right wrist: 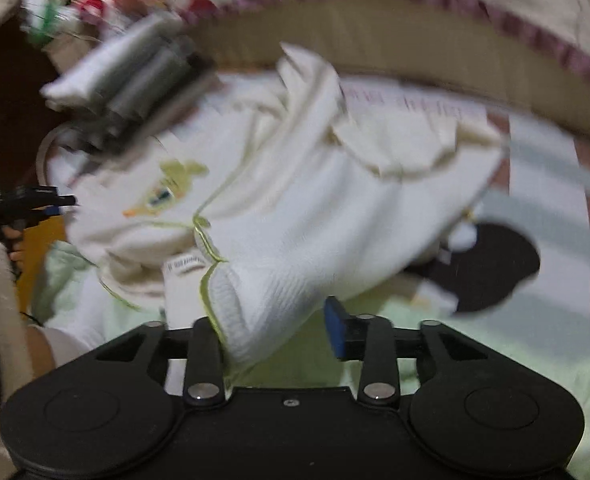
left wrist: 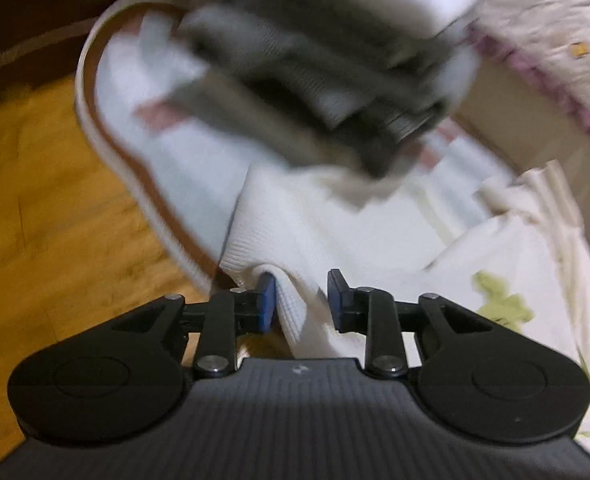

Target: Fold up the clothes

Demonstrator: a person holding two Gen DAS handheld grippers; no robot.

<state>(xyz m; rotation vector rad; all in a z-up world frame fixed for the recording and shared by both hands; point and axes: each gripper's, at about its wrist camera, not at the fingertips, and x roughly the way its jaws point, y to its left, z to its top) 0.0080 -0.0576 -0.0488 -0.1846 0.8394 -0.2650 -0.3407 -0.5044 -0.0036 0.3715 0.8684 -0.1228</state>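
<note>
Home, likely bedroom: wood floor [left wrist: 35,200], quilted bedspread [left wrist: 535,20] with frilled edge, striped sheet [right wrist: 547,184], laundry heaped on bed.

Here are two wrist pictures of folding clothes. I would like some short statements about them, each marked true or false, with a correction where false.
1. White ribbed cloth lies between the left gripper's fingers. True.
2. The floor in the left wrist view is grey tile. False: it is yellowish wood.
3. The white garment carries a yellow-green printed figure. True.
4. The right gripper is fully shut. False: its fingers stand apart, with cloth draped between them.
5. The garment's seams are trimmed in red. False: they are yellow-green.
</note>
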